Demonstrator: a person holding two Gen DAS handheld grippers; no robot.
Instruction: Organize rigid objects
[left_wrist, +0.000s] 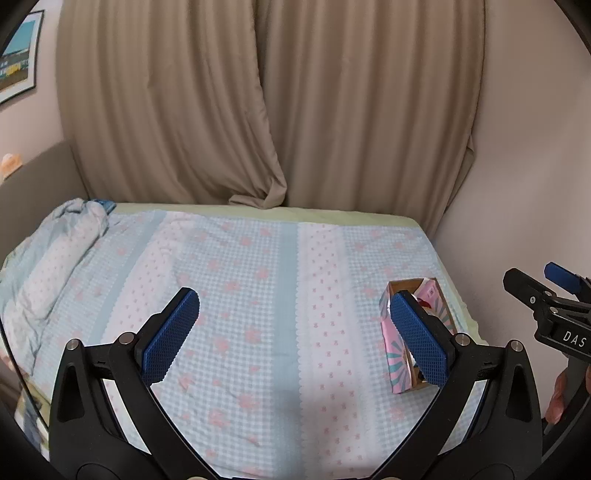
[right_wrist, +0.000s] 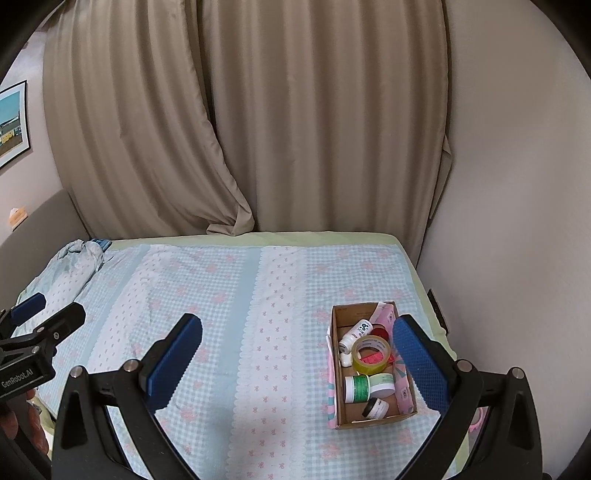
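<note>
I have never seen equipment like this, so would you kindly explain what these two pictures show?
A person holds a two-finger gripper in each hand; there is no robot arm. Each picture comes from a wide-angle camera on one gripper, looking along its blue fingers. The left gripper and right gripper are both open and hold nothing. Below lies a bed with a patterned cover. On it sits a cardboard box holding a roll of tape, a white bottle and small jars. Curtains hang behind.

Bedspread (right_wrist: 221, 295) open left; box (right_wrist: 334, 369) near right wall (right_wrist: 517, 221); curtains (right_wrist: 295, 129) behind.
</note>
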